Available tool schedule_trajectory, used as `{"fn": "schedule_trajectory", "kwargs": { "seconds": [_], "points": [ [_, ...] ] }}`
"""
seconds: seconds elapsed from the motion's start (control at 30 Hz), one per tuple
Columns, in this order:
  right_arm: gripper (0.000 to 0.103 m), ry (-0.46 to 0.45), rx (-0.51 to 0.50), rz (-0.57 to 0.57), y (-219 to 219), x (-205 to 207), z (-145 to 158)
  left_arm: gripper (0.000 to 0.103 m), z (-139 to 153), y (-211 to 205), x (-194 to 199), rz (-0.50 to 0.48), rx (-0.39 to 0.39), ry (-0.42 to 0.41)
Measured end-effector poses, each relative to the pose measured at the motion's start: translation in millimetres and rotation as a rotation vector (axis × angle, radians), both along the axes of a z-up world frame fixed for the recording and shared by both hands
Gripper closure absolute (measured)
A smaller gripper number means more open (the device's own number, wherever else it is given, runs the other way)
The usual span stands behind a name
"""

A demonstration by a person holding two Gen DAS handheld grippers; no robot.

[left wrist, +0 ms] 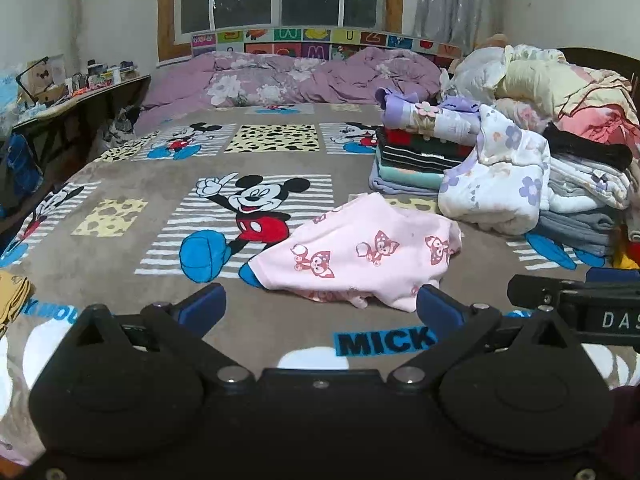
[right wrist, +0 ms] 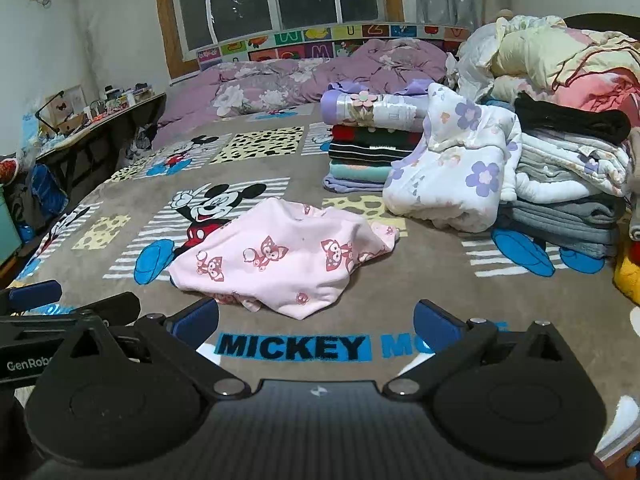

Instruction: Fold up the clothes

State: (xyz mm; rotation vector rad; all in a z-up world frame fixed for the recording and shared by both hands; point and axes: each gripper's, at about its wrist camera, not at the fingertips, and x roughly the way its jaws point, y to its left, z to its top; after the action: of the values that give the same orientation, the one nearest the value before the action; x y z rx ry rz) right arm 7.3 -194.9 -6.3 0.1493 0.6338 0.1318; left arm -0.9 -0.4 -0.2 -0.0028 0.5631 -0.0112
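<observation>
A pink garment with a fox print (left wrist: 356,258) lies crumpled on the Mickey Mouse blanket (left wrist: 140,216), just beyond both grippers. It also shows in the right wrist view (right wrist: 280,264). My left gripper (left wrist: 320,308) is open and empty, its blue fingertips (left wrist: 202,306) apart, just short of the garment's near edge. My right gripper (right wrist: 316,320) is open and empty too, a little short of the garment. The right gripper's body (left wrist: 576,304) shows at the right of the left wrist view.
A stack of folded clothes (right wrist: 368,148) stands at the back right, with a white floral garment (right wrist: 452,168) leaning on it and more folded piles (right wrist: 568,200) beside. A purple quilt (right wrist: 300,80) lies at the bed's head. A cluttered desk (right wrist: 80,120) stands left.
</observation>
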Motion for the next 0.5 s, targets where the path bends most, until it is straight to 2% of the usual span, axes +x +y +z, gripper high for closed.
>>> {"fn": "schedule_trajectory", "kwargs": {
  "seconds": [0.23,0.5],
  "points": [
    [0.000,-0.015,-0.006,0.007,1.1,-3.6,-0.7,0.000,1.5,1.4,-2.5,0.003,0.005,0.023],
    [0.000,-0.028,-0.011,0.013,4.2,-7.8,-2.4,0.000,-1.3,-0.3,-3.2,0.009,0.000,0.011]
  ]
}}
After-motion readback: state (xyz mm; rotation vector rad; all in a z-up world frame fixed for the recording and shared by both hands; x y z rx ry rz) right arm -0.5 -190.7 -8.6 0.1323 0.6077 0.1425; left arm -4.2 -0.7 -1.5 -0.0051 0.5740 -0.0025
